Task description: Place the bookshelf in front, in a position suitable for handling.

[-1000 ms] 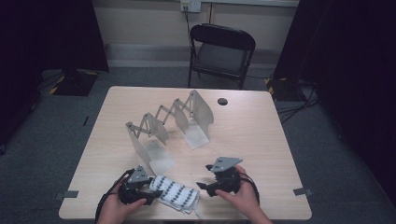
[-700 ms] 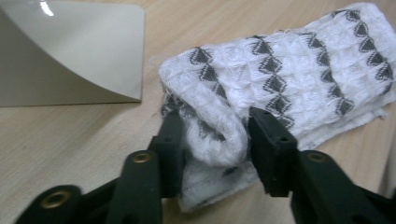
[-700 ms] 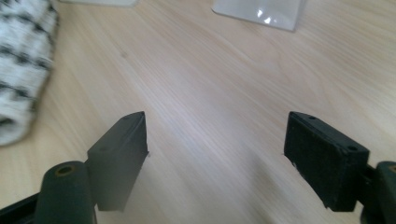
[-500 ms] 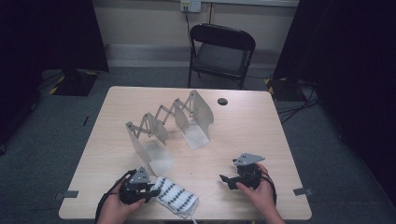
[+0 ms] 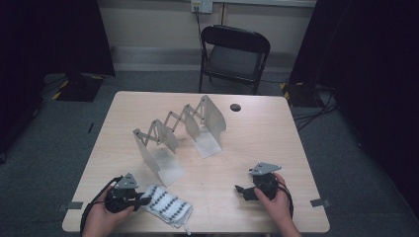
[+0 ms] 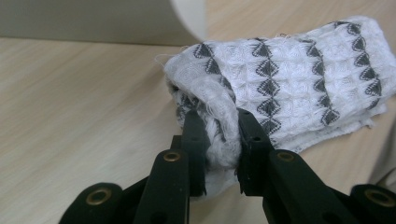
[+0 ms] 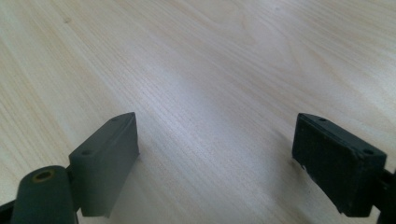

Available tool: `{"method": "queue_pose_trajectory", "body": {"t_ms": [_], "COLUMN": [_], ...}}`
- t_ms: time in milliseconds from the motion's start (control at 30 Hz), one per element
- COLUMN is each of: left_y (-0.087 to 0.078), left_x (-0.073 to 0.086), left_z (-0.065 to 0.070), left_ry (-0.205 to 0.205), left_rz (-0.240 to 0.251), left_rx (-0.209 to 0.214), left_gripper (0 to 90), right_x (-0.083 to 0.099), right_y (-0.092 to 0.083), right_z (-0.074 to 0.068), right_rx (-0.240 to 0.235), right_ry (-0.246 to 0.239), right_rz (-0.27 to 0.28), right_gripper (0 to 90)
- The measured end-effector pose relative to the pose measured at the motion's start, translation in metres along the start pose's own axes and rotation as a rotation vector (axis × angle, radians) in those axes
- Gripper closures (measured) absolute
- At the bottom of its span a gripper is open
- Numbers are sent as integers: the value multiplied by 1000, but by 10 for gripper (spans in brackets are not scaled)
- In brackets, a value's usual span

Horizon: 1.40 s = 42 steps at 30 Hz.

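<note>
A folded white cloth [image 5: 168, 205] with dark patterned stripes lies near the front edge of the wooden table [image 5: 257, 143]. At its left end my left gripper [image 5: 144, 200] is shut on it. Its jaws have just been closing, and in the left gripper view the pads pinch a bunched fold of the cloth [image 6: 280, 79] at my left gripper [image 6: 219, 135]. My right gripper [image 5: 242, 191] rests low at the front right, well apart from the cloth. It is open [image 7: 215, 154], its jaws have just been opening, and there is just bare wood between them.
A zigzag metal folding rack [image 5: 173, 131] with pale upright panels stands across the middle of the table. A small black round thing [image 5: 235, 107] lies at the back. A black folding chair [image 5: 234, 54] stands behind the table.
My right gripper has drawn away to the right from the cloth and opened. My left gripper has closed on the cloth's left end.
</note>
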<state>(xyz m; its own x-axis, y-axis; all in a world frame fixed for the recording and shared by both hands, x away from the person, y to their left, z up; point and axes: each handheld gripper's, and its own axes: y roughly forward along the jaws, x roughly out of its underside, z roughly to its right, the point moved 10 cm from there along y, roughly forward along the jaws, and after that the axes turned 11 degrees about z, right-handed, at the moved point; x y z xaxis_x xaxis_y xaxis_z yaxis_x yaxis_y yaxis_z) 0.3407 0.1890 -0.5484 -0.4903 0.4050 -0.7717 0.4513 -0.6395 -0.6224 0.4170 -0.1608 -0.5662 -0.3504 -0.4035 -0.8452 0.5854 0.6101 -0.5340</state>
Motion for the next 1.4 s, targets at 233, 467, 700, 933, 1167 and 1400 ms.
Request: {"method": "queue_pose_trajectory", "body": {"t_ms": [233, 467, 700, 933, 1167, 1400], "left_y": [-6, -3, -2, -14, -30, -7], "left_x": [-3, -6, -22, -26, -28, -25], "left_z": [-46, -66, -91, -83, -66, -40], "left_ry": [-29, -61, -73, -74, -36, -12], "left_rz": [13, 8, 53, 74, 86, 92], "left_rx": [-86, -100, -203, -209, -214, -148], "left_gripper": [723, 699, 519, 441, 436, 389], "right_x": [1, 1, 1, 1, 1, 1], "right_y": [0, 1, 1, 1, 2, 2], "right_z": [1, 1, 1, 1, 1, 1], "right_rx": [1, 3, 1, 3, 5, 5], "right_ry": [14, 22, 26, 28, 30, 30], "right_rz": [7, 3, 3, 3, 2, 2], "right_gripper": [134, 130, 127, 124, 122, 121]}}
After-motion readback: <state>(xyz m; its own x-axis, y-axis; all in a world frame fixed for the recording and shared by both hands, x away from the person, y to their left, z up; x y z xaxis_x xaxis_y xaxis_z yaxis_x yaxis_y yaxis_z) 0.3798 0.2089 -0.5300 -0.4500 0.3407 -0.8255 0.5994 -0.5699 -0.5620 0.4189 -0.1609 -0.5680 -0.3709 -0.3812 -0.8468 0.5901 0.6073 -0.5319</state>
